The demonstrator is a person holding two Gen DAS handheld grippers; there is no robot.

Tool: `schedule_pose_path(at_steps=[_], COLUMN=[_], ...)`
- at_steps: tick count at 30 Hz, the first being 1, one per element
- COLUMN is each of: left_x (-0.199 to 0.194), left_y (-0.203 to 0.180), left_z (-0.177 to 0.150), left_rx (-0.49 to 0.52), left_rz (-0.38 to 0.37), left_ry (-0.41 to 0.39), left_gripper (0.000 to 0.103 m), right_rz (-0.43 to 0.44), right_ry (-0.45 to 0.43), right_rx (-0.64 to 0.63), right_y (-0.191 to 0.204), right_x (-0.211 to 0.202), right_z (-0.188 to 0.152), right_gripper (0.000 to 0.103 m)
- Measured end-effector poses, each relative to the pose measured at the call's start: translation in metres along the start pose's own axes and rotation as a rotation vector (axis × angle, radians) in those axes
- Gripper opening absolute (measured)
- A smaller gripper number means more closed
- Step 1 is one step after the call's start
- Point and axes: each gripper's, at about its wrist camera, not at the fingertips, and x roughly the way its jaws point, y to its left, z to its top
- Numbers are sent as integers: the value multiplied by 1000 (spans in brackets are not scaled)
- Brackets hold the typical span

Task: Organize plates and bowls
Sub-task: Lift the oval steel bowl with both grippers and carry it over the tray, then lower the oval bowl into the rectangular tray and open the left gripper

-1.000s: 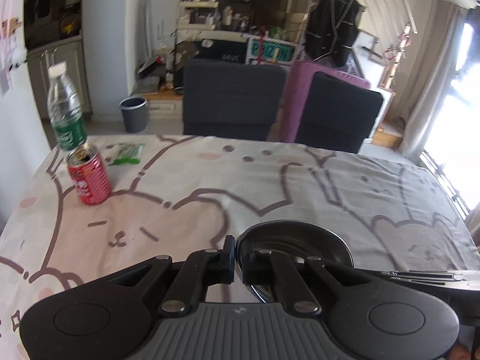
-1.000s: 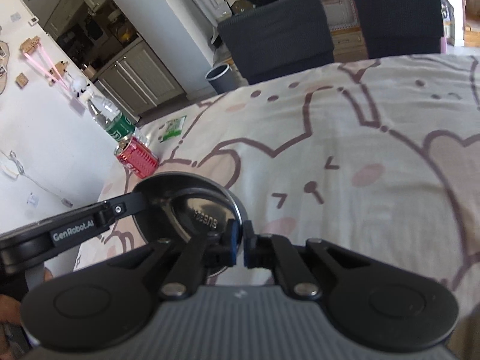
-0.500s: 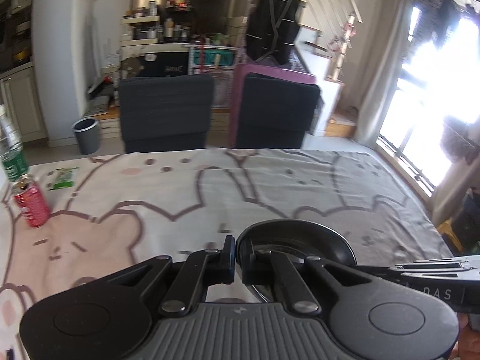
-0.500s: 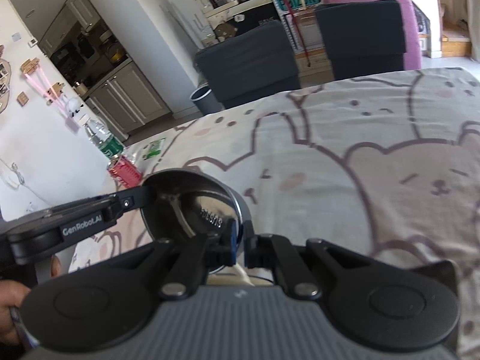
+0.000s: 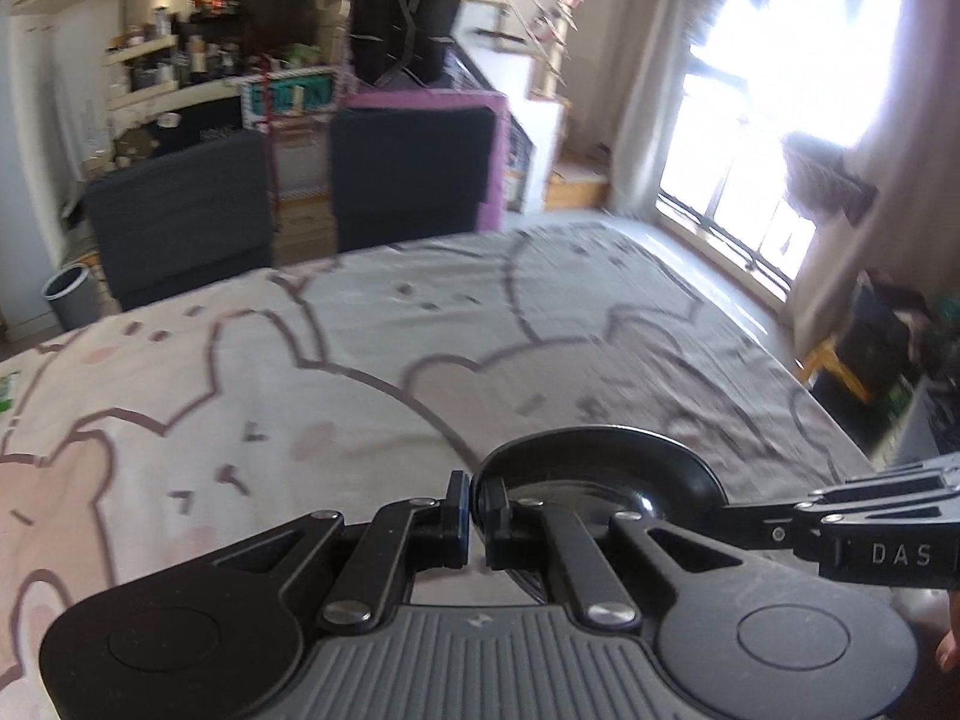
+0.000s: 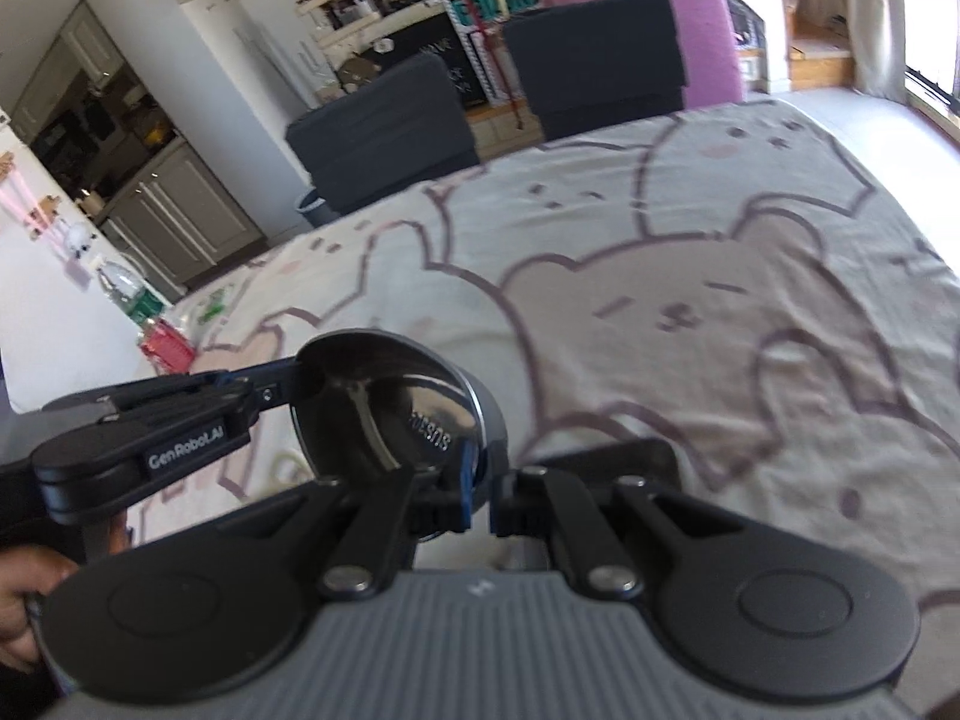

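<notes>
We hold one steel bowl between both claws, above the bear-print tablecloth. Our left gripper is pinched nearly closed on the rim at the bowl's left edge; our right gripper clamps the opposite rim just as tightly. The bowl sits directly ahead of each claw, tipped on edge, and neither hand is nearer.

A lived-in home: bear-print tablecloth, dark dining chairs behind, kitchen cabinets at left, cluttered shelves upper left.
</notes>
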Motion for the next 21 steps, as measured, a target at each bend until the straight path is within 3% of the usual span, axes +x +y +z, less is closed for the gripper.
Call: schedule_pose_path(at_steps=[10, 21], left_x=[42, 74], left_y=[-44, -63], left_z=[-17, -26], left_rx=[82, 164], left_rz=[-34, -9], left_ry=[120, 196], left_gripper=[5, 6], right_rz=[-45, -68], right_ry=[97, 222], right_rx=[62, 39], right_y=[-56, -66], right_x=[-10, 17], right_z=[-33, -46], right_gripper=[6, 8])
